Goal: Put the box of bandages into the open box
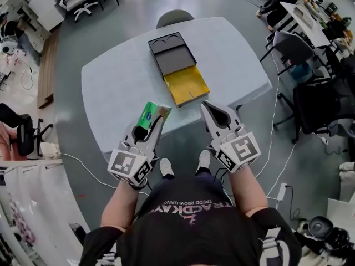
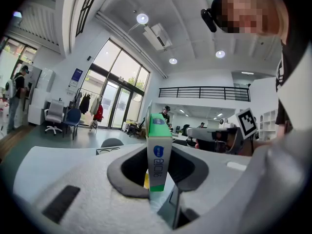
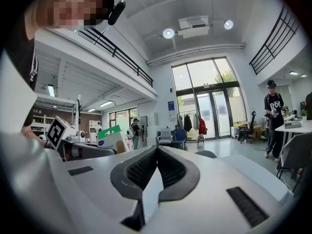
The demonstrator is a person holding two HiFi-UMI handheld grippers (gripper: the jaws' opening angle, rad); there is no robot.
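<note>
My left gripper (image 1: pixel 156 117) has its jaws part-way closed on the box of bandages (image 1: pixel 153 113), pads pressing its two broad faces. In the left gripper view the green-and-white carton (image 2: pixel 159 149) stands upright between the jaws, green end uppermost. The carton is held off the table (image 1: pixel 119 79), nearer to me than the open box (image 1: pixel 172 54) and to its left, well apart from it. The open box lies flat on the table, its yellow section (image 1: pixel 187 86) on the side nearest me. My right gripper (image 1: pixel 206 105) sits nearer to me than the open box and to its right, jaws together and holding nothing.
</note>
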